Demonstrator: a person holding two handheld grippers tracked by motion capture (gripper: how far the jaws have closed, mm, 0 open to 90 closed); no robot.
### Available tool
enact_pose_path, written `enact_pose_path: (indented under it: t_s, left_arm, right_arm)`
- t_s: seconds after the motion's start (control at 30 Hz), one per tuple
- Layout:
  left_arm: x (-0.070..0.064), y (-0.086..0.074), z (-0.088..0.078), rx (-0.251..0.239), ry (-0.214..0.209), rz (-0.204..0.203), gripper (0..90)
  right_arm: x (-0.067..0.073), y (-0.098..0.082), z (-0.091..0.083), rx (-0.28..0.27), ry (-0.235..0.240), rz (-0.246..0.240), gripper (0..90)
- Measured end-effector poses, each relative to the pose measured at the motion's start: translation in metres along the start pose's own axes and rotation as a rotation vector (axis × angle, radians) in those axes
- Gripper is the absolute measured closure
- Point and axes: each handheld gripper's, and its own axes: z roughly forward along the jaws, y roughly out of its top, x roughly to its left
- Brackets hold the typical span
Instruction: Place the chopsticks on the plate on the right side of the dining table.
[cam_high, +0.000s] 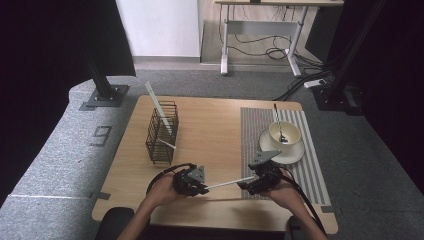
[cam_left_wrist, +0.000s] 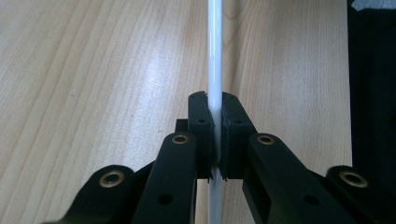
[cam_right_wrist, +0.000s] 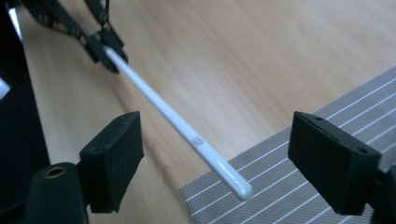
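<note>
A thin white chopstick (cam_high: 227, 183) hangs just above the wooden table (cam_high: 215, 125) near its front edge, running from left to right. My left gripper (cam_high: 205, 189) is shut on its left end; in the left gripper view the pads (cam_left_wrist: 201, 126) pinch the chopstick (cam_left_wrist: 214, 56) from both sides. My right gripper (cam_high: 245, 184) faces it from the right and stands open. In the right gripper view the chopstick's rounded free end (cam_right_wrist: 177, 122) lies between the wide-apart pads (cam_right_wrist: 116, 149) of my right gripper (cam_right_wrist: 215, 140), touching neither.
A black wire basket (cam_high: 162, 132) at the table's left holds other white chopsticks (cam_high: 159, 107). On the right lies a grey striped placemat (cam_high: 300, 170) with a cream cup (cam_high: 285, 134) on a saucer (cam_high: 295, 152) and a spoon (cam_high: 277, 120) in the cup.
</note>
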Motion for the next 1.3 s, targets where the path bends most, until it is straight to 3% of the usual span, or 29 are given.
enact_pose_path:
  t_s: [0.13, 0.27, 0.73, 1.0, 1.3]
  left_arm:
    - [-0.002, 0.001, 0.003, 0.023, -0.008, 0.019, 85.1]
    - [-0.005, 0.002, 0.004, 0.034, -0.021, 0.037, 85.2]
    - [-0.011, 0.005, 0.011, 0.088, -0.053, 0.08, 85.1]
    - [-0.013, 0.006, 0.013, 0.093, -0.063, 0.102, 85.1]
    - [-0.013, 0.006, 0.013, 0.088, -0.073, 0.115, 85.0]
  right_arm:
    - [0.006, -0.002, 0.008, 0.051, 0.028, -0.03, 16.3]
    - [0.011, -0.004, 0.015, 0.106, 0.02, -0.081, 21.9]
    - [0.029, -0.007, 0.032, 0.247, 0.073, -0.23, 55.1]
    - [0.031, -0.008, 0.036, 0.302, 0.099, -0.243, 68.4]
    - [0.031, -0.008, 0.036, 0.328, 0.144, -0.239, 75.6]
